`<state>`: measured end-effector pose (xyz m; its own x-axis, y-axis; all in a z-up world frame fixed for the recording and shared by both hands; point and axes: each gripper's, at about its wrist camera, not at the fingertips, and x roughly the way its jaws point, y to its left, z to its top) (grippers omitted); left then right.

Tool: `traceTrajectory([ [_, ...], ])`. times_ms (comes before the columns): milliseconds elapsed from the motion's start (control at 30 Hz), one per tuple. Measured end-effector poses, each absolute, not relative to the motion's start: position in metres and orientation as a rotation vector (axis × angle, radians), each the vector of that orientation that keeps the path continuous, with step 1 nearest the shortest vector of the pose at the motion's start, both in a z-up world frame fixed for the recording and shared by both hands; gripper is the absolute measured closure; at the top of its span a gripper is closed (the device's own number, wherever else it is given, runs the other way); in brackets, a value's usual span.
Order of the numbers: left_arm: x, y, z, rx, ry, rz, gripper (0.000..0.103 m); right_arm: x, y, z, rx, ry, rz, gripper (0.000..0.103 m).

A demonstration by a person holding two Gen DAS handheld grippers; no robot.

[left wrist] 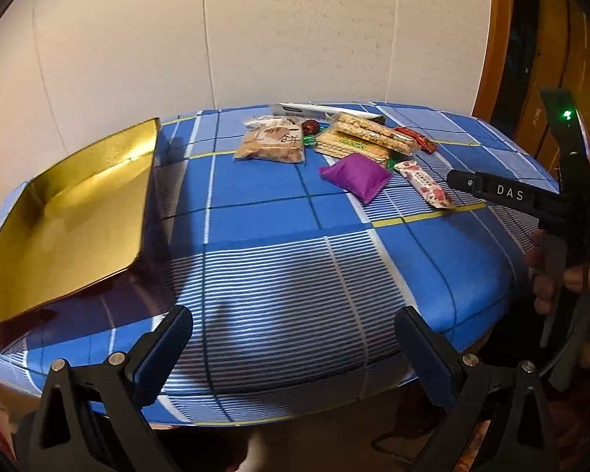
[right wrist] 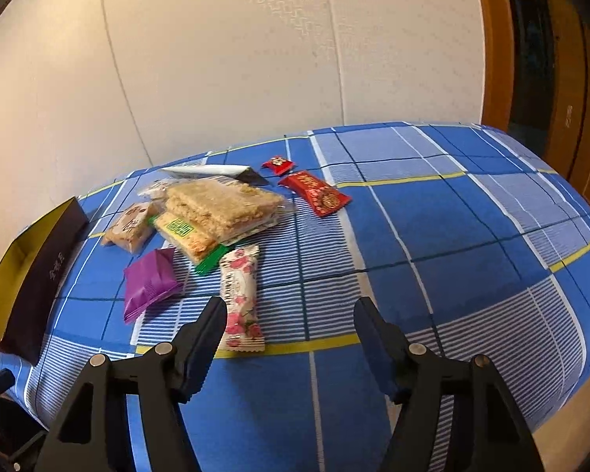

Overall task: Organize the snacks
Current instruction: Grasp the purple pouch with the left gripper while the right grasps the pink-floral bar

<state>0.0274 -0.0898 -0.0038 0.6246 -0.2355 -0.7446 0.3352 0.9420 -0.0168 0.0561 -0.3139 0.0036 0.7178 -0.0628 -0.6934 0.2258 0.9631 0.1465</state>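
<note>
A pile of snacks lies on the blue checked tablecloth (left wrist: 279, 275): a purple packet (left wrist: 354, 175) (right wrist: 149, 281), a pink flowered bar (left wrist: 424, 183) (right wrist: 242, 295), clear-wrapped cracker packs (left wrist: 369, 135) (right wrist: 220, 206), a beige biscuit bag (left wrist: 271, 139), and red candies (right wrist: 314, 192). An open box with a gold inside (left wrist: 70, 212) (right wrist: 31, 271) stands at the left. My left gripper (left wrist: 295, 358) is open and empty over the near table edge. My right gripper (right wrist: 291, 338) is open and empty, its left finger beside the pink bar; it also shows in the left wrist view (left wrist: 491, 188).
A white wall backs the table. A wooden door frame (right wrist: 495, 47) stands at the right. The cloth (right wrist: 452, 255) to the right of the snacks is bare. The table edge drops off close in front of both grippers.
</note>
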Motion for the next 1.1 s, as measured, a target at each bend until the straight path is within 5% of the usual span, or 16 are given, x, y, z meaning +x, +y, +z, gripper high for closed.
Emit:
traceTrajectory([
  [167, 0.052, -0.099, 0.002, 0.064, 0.910, -0.377, 0.002, 0.054, -0.327, 0.004, 0.289, 0.743, -0.199, 0.035],
  [267, 0.079, -0.111, 0.008, 0.011, 0.971, -0.415, 0.031, 0.055, -0.336, 0.002, 0.334, 0.748, -0.217, 0.035],
  [700, 0.177, -0.158, 0.000, -0.251, 1.117, -0.395, 0.032, 0.055, -0.349, -0.004, 0.404, 0.761, -0.200, 0.035],
  [833, 0.186, -0.160, -0.011, -0.222, 1.098, -0.354, 0.061, 0.056, -0.342, -0.001, 0.382, 0.746, -0.162, 0.035],
  [1100, 0.157, -0.120, -0.013, -0.183, 1.048, -0.397, 0.062, 0.066, -0.309, 0.000, 0.286, 0.768, -0.044, 0.060],
])
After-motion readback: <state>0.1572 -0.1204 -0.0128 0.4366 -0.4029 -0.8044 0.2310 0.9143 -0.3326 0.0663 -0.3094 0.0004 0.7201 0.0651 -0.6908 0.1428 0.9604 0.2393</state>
